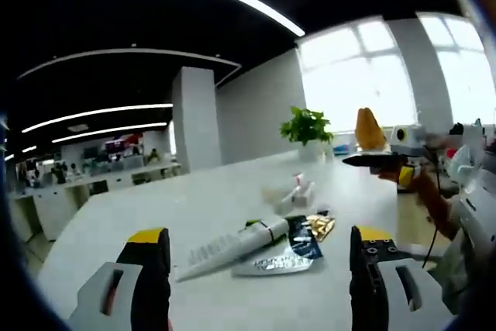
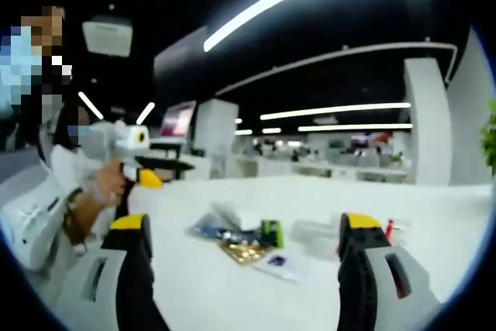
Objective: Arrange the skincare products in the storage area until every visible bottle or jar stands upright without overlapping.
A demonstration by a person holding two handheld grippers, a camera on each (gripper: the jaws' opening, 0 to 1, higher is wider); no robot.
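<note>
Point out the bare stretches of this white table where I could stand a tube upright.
Bare table lies left of the white tube, out to the far edge, and behind the small sachets, up to the potted plant. Crowded: the tube, silver pouch and gold packet overlap at centre.

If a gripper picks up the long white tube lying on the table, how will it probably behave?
The white tube lies flat and tapers toward one end, so it probably flexes when squeezed and may slip from the jaws. Its rounded body could roll a little if pushed sideways. It rests partly over a dark foil sachet, which may drag along. Standing it on its cap looks tippy.
</note>
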